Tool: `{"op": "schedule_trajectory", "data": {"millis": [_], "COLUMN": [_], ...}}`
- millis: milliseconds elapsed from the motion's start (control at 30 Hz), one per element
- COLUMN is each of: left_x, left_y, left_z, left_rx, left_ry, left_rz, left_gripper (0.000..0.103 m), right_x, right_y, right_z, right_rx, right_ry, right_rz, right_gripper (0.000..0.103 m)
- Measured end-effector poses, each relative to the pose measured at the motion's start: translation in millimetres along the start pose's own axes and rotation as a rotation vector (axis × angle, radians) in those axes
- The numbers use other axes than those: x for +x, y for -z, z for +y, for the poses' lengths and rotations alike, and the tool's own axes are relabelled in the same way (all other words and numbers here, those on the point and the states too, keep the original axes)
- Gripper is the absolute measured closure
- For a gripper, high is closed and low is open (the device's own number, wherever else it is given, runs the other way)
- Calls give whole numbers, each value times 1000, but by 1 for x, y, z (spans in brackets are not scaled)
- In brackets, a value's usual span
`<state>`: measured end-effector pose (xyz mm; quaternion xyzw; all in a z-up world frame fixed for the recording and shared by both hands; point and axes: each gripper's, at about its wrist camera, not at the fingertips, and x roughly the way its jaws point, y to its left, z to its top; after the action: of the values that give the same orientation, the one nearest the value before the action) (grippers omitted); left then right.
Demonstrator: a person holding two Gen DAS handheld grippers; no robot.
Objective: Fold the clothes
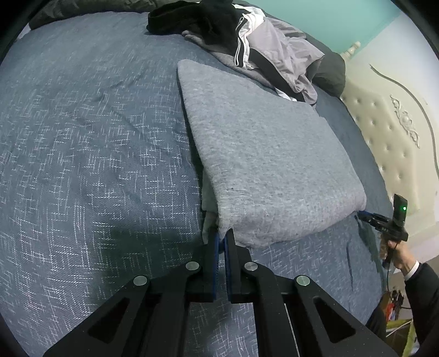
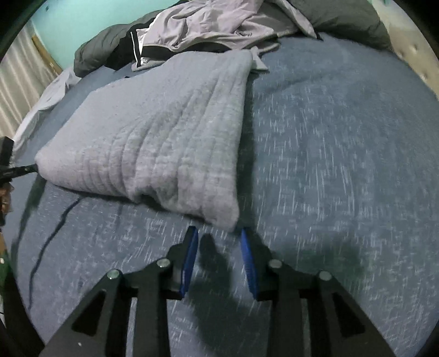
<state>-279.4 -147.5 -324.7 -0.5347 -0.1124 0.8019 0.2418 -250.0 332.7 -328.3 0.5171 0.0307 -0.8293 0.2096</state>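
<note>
- While the folded grey garment (image 1: 263, 153) lies on the blue bedspread (image 1: 90, 142), a heap of unfolded clothes (image 1: 247, 46) sits just beyond its far edge, touching it.
- Left gripper (image 1: 222, 236) is clamped tight on the garment's near corner.
- Right gripper (image 2: 219, 236) has its jaws apart; the garment's other near corner lies at the blue pads (image 2: 248, 255), unpressed.
- Beyond the heap a dark pillow (image 2: 343, 19) rests.
- Past the garment's right side stands a cream tufted headboard (image 1: 384, 131), under a turquoise wall (image 1: 329, 22).
</note>
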Motion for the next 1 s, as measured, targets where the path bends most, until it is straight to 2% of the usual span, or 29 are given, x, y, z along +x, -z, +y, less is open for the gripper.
{"op": "schedule_trajectory", "data": {"millis": [33, 67, 167, 400, 600, 700, 800, 1000], "left_x": [0, 0, 0, -2, -5, -4, -2, -13], "left_y": [0, 0, 0, 0, 3, 4, 5, 8], "left_z": [0, 0, -1, -1, 2, 2, 1, 7], "left_rx": [2, 3, 7, 11, 0, -5, -4, -52], "left_ry": [-1, -3, -7, -3, 0, 0, -3, 26], "left_rz": [1, 2, 3, -6, -9, -4, 7, -13], "left_gripper": [99, 99, 99, 99, 99, 99, 99, 97], "right_x": [0, 1, 1, -40, -37, -24, -16, -26], "right_y": [-1, -3, -6, -12, -2, 10, 13, 18], "right_z": [1, 1, 4, 7, 10, 8, 6, -8], "right_rx": [-2, -3, -25, -137, -208, -174, -138, -64], "right_ry": [5, 5, 31, 84, 90, 44, 36, 40], "right_rz": [-7, -11, -11, -89, -38, 5, 24, 15], "right_gripper": [73, 86, 98, 101, 101, 100, 99, 99]}}
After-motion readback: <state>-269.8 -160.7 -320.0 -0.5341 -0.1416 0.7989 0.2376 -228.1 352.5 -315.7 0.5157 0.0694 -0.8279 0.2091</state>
